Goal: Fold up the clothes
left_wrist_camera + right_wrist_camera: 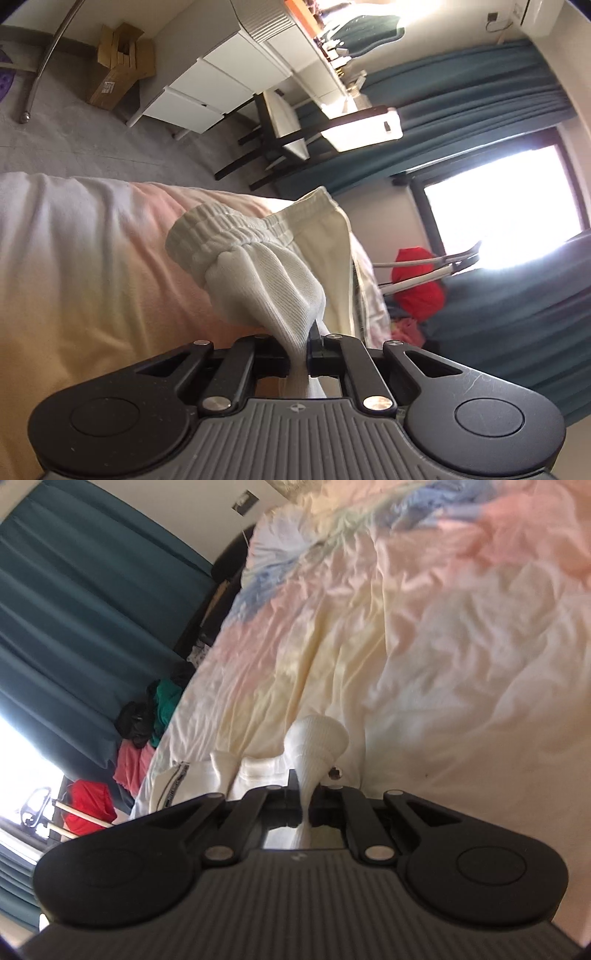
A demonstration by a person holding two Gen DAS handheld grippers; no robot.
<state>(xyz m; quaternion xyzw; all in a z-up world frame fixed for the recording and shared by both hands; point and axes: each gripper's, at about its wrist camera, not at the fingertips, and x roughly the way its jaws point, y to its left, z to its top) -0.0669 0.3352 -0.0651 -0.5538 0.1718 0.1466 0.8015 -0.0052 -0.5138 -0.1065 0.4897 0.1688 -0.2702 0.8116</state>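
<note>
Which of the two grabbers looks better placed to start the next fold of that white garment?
Probably the left gripper: it is shut on the white garment right beside the elastic waistband, a clear edge to carry over. The right gripper is also shut on white fabric, but only on a bunched ribbed end.

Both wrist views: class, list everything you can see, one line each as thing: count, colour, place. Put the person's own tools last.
white garment: one, white ribbed knit with an elastic band, lifted over the bed, pinched at two spots
bedspread: one, pastel pink, yellow and blue, wrinkled, covering the bed
curtains: teal, beside the bright window
drawer unit: one, white, against the wall
chair: one, dark frame with pale seat, at the desk
cardboard box: one, brown, on the grey floor
clothes pile: red, pink, green and black, past the bed's edge
left tool: one, black, shut on the white garment
right tool: one, black, shut on the white garment
</note>
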